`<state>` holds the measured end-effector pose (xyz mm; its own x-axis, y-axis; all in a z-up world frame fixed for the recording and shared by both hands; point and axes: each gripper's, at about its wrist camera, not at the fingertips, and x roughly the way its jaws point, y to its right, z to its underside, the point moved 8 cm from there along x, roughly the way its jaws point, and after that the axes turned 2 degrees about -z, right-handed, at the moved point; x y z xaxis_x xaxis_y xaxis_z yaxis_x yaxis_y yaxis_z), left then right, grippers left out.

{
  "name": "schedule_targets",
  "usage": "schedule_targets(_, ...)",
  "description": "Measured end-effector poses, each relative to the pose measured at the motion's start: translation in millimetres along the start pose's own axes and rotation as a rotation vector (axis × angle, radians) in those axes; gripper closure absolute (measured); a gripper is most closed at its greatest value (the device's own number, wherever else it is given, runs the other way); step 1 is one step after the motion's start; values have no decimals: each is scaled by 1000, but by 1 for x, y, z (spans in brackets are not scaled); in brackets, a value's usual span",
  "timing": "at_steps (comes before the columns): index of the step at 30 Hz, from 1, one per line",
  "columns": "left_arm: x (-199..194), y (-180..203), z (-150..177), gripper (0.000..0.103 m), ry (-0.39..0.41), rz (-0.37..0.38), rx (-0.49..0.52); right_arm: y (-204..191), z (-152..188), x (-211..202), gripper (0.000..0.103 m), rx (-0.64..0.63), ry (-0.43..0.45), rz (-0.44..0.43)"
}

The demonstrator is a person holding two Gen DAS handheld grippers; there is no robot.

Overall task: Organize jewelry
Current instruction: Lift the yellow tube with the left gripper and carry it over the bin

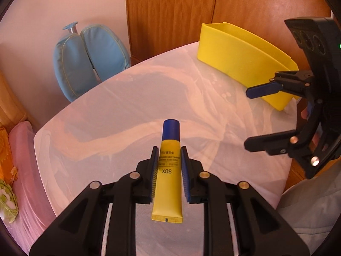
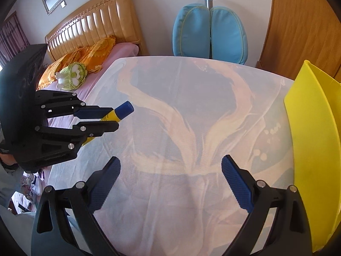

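The left hand-held gripper is pressing its two blue pads against the sides of a yellow tube with a blue cap, so we are holding it firmly, with the cap pointing forward and away from us. In the right wrist view the tube seems to be lifted a little above the bench, which is covered with a pale patterned cloth. The right hand-held gripper is standing wide open and is carrying nothing; it is hovering over the cloth.

We are judging that we are in the carrying step: the tube is picked up but not yet put away. The yellow box is waiting at about two o'clock in the left wrist view, near the far edge of the bench, well apart from the tube.

For the next move we are probably needing to swing the tube toward two o'clock, bring it above the box's open top, and only then loosen the pads. We cannot see inside the box from here.
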<state>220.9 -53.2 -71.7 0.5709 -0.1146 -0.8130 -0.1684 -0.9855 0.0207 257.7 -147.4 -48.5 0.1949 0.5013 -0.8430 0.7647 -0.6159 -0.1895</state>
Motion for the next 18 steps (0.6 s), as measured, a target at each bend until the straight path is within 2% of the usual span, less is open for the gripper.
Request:
schedule_targets(6,-10,40,-53,82,43,23,79,46,-7,-50,6,36,121,65)
schedule_targets(11,-7,77,-109,82,79,52,160,110,-8,-103,6,108,228,166)
schedule_targets(18,26,147,-195,82,113,118,301,208,21,-137,6,270,232,296)
